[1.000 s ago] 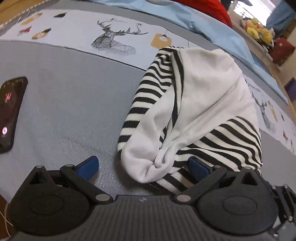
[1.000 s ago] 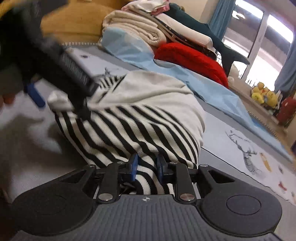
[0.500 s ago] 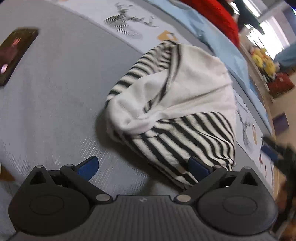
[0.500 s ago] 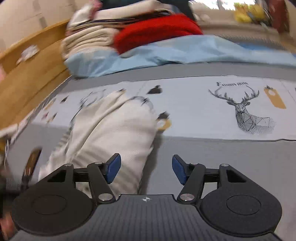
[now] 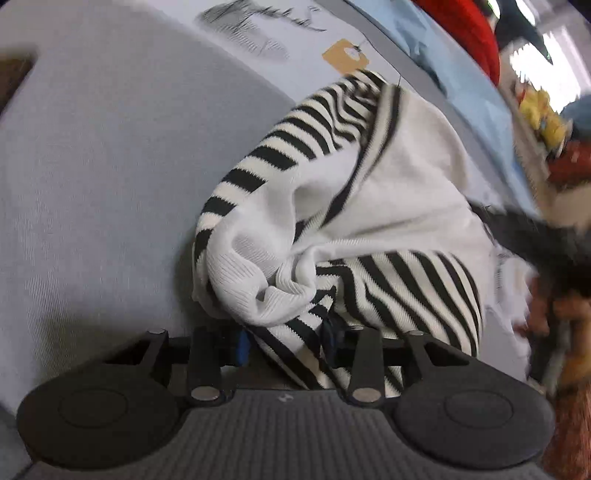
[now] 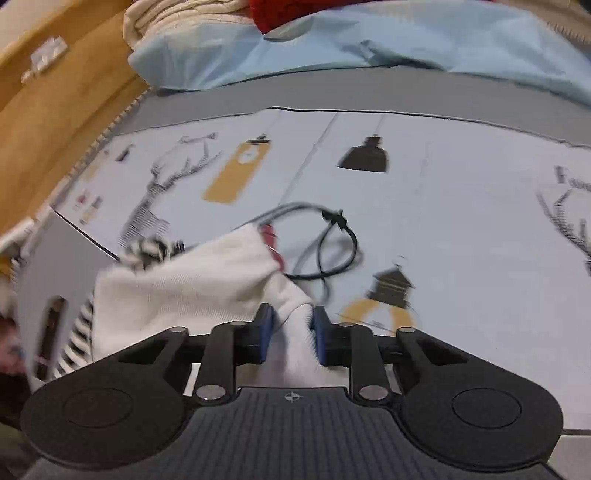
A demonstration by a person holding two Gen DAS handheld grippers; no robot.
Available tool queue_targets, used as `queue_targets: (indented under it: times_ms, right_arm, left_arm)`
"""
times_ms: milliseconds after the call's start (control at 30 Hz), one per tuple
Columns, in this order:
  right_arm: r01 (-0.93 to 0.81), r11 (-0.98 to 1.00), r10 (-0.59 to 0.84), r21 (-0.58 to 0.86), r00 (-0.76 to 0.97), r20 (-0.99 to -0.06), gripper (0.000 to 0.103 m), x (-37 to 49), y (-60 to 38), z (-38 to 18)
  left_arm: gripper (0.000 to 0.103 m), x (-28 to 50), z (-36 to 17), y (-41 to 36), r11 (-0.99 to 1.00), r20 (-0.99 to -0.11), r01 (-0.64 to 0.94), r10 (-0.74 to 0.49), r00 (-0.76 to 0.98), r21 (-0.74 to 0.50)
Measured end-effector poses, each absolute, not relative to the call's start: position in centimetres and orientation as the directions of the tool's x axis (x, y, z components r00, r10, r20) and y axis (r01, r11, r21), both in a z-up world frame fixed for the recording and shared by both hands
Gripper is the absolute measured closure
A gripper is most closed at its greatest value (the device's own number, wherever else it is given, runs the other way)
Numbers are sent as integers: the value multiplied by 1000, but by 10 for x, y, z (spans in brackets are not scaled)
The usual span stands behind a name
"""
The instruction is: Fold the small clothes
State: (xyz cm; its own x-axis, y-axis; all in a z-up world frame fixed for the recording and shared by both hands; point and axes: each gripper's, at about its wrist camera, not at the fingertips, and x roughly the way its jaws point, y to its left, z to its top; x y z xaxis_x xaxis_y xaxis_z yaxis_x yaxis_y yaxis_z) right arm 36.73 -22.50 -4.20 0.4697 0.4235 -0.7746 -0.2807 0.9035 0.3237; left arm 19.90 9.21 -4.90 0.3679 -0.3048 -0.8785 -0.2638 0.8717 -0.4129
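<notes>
A small black-and-white striped garment (image 5: 369, 206) with a plain white lining lies bunched on the grey bed cover. My left gripper (image 5: 286, 341) is shut on its striped near edge. In the right wrist view the white side of the garment (image 6: 184, 288) spreads to the left, and my right gripper (image 6: 293, 325) is shut on a white fold of it. The right gripper shows as a dark blur at the right of the left wrist view (image 5: 535, 243).
A black cable loop (image 6: 328, 247) lies on the deer-print sheet (image 6: 443, 206) just beyond the garment. A light blue blanket (image 6: 369, 48), a red cloth (image 5: 469, 33) and stacked laundry lie at the back. A wooden board (image 6: 55, 122) is at left.
Both grippers were open half a second ago and have closed on the garment, the left on the striped edge and the right on a white fold. Both cameras have moved closer.
</notes>
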Motion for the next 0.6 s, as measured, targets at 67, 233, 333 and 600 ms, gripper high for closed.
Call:
queue_targets:
  times_ms: [67, 233, 333, 600]
  right_arm:
    - [-227, 915, 404, 335, 511, -759, 86, 342, -243, -45]
    - [71, 857, 376, 511, 593, -712, 91, 229, -308, -62]
    - [183, 817, 358, 547, 582, -730, 100, 178, -308, -67]
    - [140, 832, 303, 537, 696, -651, 65, 145, -318, -55]
  left_arm:
    - [64, 238, -33, 88, 932, -886, -187, -215, 411, -312]
    - [64, 349, -21, 48, 971, -874, 46, -231, 429, -234]
    - [60, 380, -24, 20, 978, -871, 49, -204, 448, -204]
    - [16, 311, -10, 81, 945, -830, -90, -229, 509, -315]
